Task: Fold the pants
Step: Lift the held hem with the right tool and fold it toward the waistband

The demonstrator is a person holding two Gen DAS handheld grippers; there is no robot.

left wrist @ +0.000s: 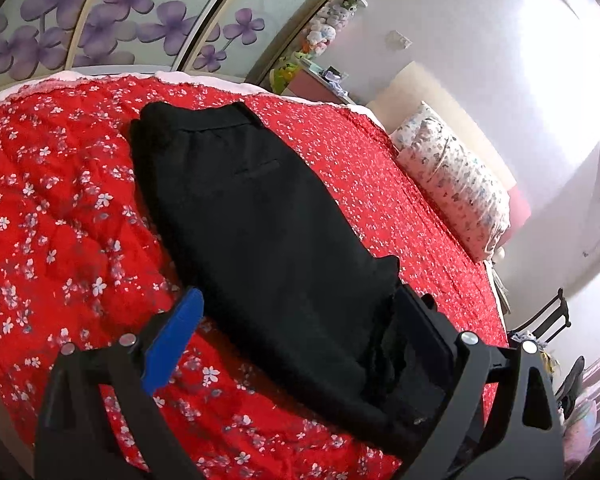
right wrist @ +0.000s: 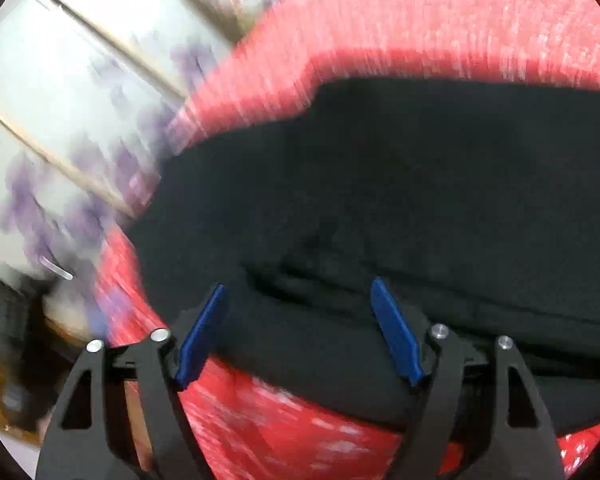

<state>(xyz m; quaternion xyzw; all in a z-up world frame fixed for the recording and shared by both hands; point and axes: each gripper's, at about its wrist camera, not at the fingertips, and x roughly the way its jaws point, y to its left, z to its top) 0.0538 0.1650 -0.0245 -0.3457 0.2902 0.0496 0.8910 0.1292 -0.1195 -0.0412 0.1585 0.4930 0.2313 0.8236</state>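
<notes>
Black pants (left wrist: pixel 260 208) lie lengthwise on a red floral bedspread (left wrist: pixel 60 220), waistband at the far end and a back pocket facing up. My left gripper (left wrist: pixel 300 294) hovers over their near end, open wide; its blue left finger (left wrist: pixel 176 340) stands beside the cloth's left edge, while bunched fabric lies against the dark right finger (left wrist: pixel 420 332). The right wrist view is blurred. In it my right gripper (right wrist: pixel 298 284) is open just above a fold of the pants (right wrist: pixel 420 184), its blue pads (right wrist: pixel 204 332) apart, with cloth below the gap but not pinched.
A flowered pillow (left wrist: pixel 452 184) rests at the bed's right end against a white wall. Wardrobe doors with purple flowers (left wrist: pixel 100 20) stand behind the bed. A shelf with soft toys (left wrist: pixel 324 32) and a dark chair (left wrist: pixel 548 320) lie off the bed's edges.
</notes>
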